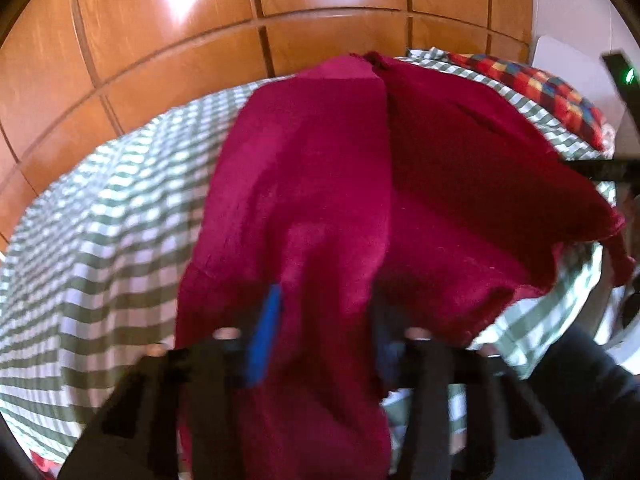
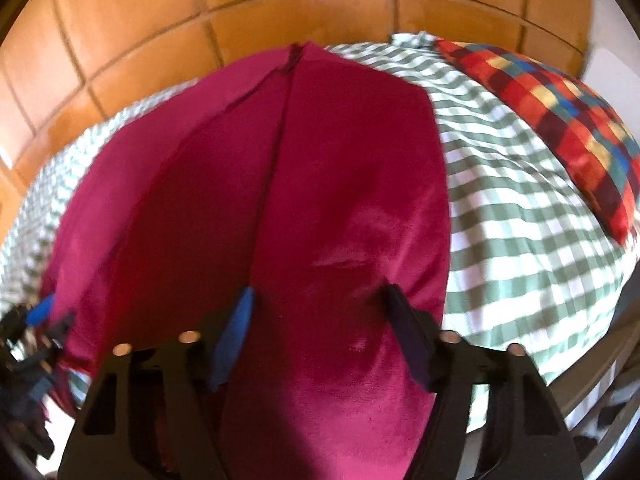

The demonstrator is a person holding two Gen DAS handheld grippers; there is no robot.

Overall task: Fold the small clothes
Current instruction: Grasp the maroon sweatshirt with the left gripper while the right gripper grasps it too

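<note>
Left gripper (image 1: 324, 320), left wrist view: fingers spread apart, blue-padded finger (image 1: 264, 340) on one side, dark finger (image 1: 384, 340) on the other, with the crimson garment (image 1: 304, 184) running between and under them. Can't tell whether any cloth is pinched; the frame is motion-blurred. Garment lies on the green-and-white checked bedsheet (image 1: 100, 248), stretching from the gripper toward the far edge of the bed, with a lengthwise seam or fold down its middle. Its right-hand portion is raised, and a black gripper part (image 1: 600, 170) sits at that edge. Wood-panelled wall (image 1: 160, 48) behind the bed, multicoloured plaid pillow (image 1: 540, 92) at far right.

Right gripper (image 2: 320, 312), right wrist view: jaws wide apart, blue pad (image 2: 236, 336) and dark finger (image 2: 408, 340) straddling the garment (image 2: 340, 184), which passes between them and on below the frame. Grip contact not discernible. Cloth covers the centre of the bedsheet (image 2: 520, 232); the plaid pillow (image 2: 560, 120) is well to its right, not touching it. Left gripper (image 2: 36, 320) shows at the garment's left edge. Panelled wall (image 2: 280, 0) runs across the top.
</note>
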